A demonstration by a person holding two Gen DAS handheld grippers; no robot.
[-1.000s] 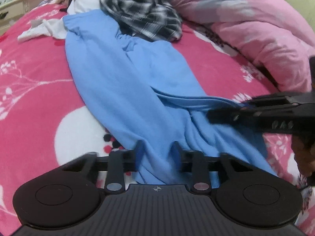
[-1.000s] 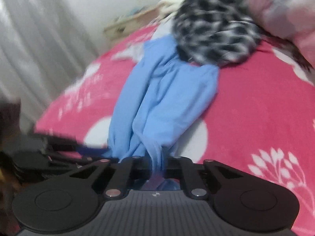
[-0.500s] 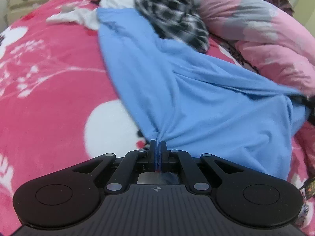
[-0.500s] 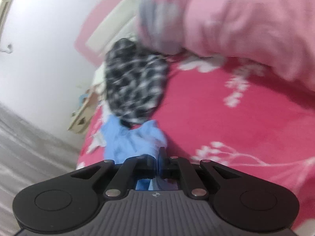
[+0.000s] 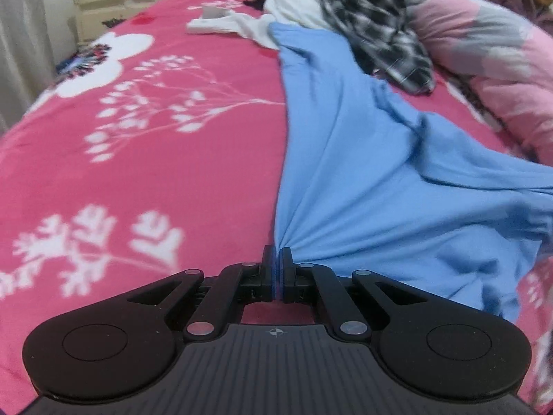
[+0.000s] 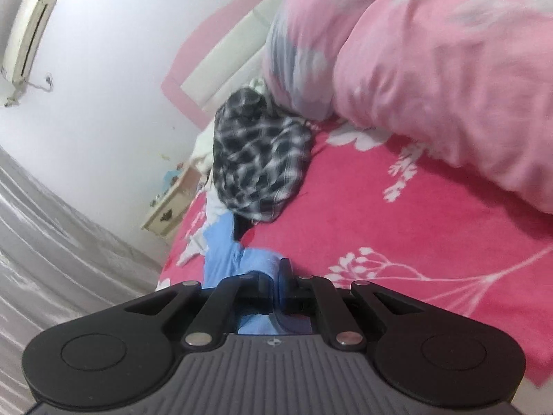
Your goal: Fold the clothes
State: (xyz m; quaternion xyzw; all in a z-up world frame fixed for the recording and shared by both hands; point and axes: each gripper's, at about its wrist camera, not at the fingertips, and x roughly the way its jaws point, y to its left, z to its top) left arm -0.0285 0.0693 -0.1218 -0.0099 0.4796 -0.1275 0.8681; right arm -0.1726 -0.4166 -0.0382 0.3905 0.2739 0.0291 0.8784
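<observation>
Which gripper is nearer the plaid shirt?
Right, judging by the views. The right gripper holds the blue garment just below the plaid shirt; the left gripper holds its far edge.

We see soft, even indoor light with faint shadows and no glare. Both fisheye views bend strongly at their edges, with dark corners. In the right wrist view the pink quilt (image 6: 432, 79) and plaid garment (image 6: 255, 169) smear with motion blur; the left wrist view is sharper, softening toward its edges.
</observation>
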